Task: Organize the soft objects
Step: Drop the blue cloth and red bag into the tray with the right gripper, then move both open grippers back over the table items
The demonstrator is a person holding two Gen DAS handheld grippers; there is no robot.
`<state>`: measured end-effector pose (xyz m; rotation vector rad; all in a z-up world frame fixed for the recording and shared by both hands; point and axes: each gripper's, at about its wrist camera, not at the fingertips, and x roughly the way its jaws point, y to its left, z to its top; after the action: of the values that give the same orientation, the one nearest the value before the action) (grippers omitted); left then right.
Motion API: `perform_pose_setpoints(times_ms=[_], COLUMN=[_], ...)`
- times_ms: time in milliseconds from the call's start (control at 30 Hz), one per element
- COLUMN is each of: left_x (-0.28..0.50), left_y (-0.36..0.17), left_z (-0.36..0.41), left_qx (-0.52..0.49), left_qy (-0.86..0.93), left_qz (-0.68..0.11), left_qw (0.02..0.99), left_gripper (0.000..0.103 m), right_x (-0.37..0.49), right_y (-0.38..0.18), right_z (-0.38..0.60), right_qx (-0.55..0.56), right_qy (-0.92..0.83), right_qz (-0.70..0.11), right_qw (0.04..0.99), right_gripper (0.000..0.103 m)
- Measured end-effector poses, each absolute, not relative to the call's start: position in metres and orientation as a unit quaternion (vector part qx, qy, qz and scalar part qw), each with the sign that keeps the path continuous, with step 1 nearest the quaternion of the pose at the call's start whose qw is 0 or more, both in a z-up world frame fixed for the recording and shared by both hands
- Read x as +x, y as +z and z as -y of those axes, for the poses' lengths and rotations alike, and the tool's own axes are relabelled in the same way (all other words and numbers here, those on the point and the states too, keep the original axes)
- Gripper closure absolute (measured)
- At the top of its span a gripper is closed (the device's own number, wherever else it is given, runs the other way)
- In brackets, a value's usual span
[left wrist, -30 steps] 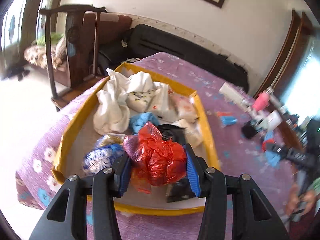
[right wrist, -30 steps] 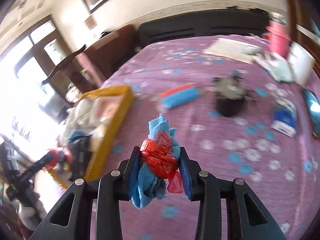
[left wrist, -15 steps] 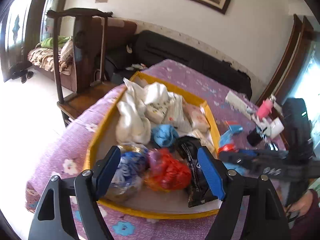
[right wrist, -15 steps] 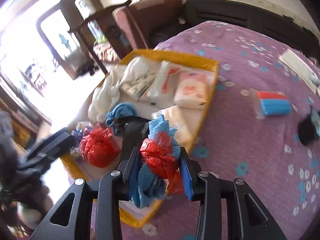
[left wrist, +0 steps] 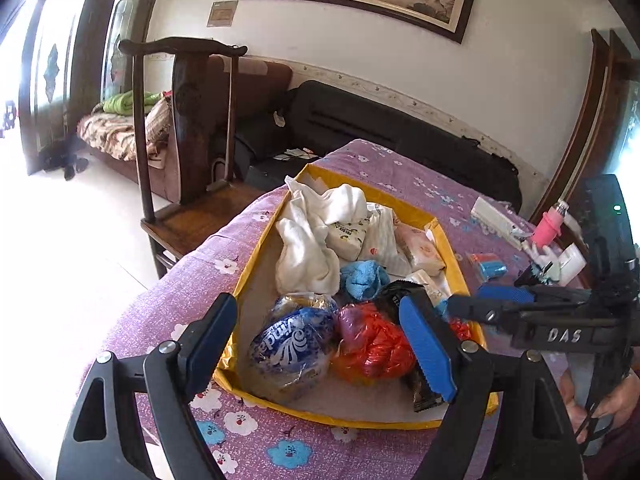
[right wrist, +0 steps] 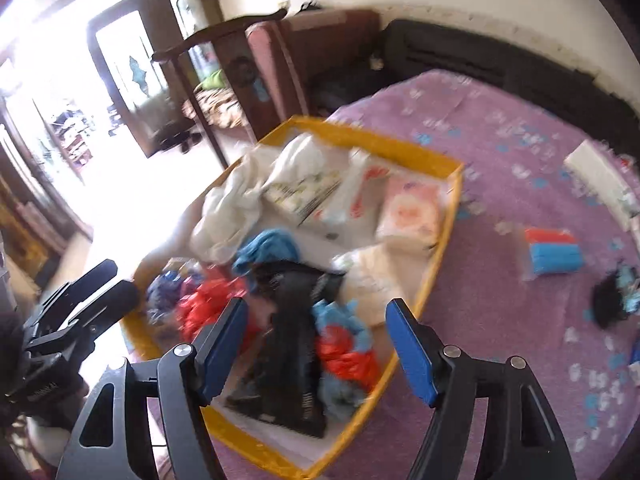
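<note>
Most soft things lie in the yellow tray (left wrist: 448,240); both grippers, left (left wrist: 320,340) and right (right wrist: 316,344), have just opened wide, empty, with a blue-and-red packet (right wrist: 554,250) left outside.

Yellow tray (left wrist: 256,268) left edge strip bare; right half packed. Wooden chair (left wrist: 188,128) crowds table's left edge.
</note>
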<state>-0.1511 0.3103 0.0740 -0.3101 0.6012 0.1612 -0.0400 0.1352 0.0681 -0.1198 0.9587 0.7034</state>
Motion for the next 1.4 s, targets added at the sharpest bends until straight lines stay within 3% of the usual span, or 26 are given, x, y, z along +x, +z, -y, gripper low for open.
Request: perform_pose_setpoints(times_ms=[100,200,467,1000,1167,1400], left_x=[-0.153,-0.156,-0.151,-0.122,-0.108,-0.095], left_y=[0.080,0.087,0.101,0.095,0.087,0.088], left_z=[-0.301,-0.287,-0.228,-0.100,-0.082,-0.076], left_qx=[-0.117,-0.079,-0.002,0.133,0.127,0.037], left_qy=[0.102,0.123,0.127,0.056,0.025,-0.072], left_qz=[-0.295,-0.295,-0.300,-0.343,-0.365,-0.383], left_qw=[0.943,0.944,0.945,0.928,0.922,0.920], left_gripper=[0.020,0.011,0.008,0.007,0.007,0.008], right_x=[-0.029,-0.027,-0.057,-0.060,-0.056,-0.023], right_y=[0.041,0.046,0.095,0.110,0.101,0.072], right_z=[-0.142,-0.128,-0.029,0.213,0.251,0.303], right_qx=[-0.052,-0.013,0.004,0.072,0.090,0.129], right_qy=[0.323,0.330,0.276,0.066,0.044,-0.028], right_qz=[-0.498,-0.493,-0.402,-0.347,-0.344,-0.359], right_qw=[0.803,0.805,0.873,0.933,0.934,0.924], right_gripper=[0.029,0.031,0.026,0.022,0.019,0.019])
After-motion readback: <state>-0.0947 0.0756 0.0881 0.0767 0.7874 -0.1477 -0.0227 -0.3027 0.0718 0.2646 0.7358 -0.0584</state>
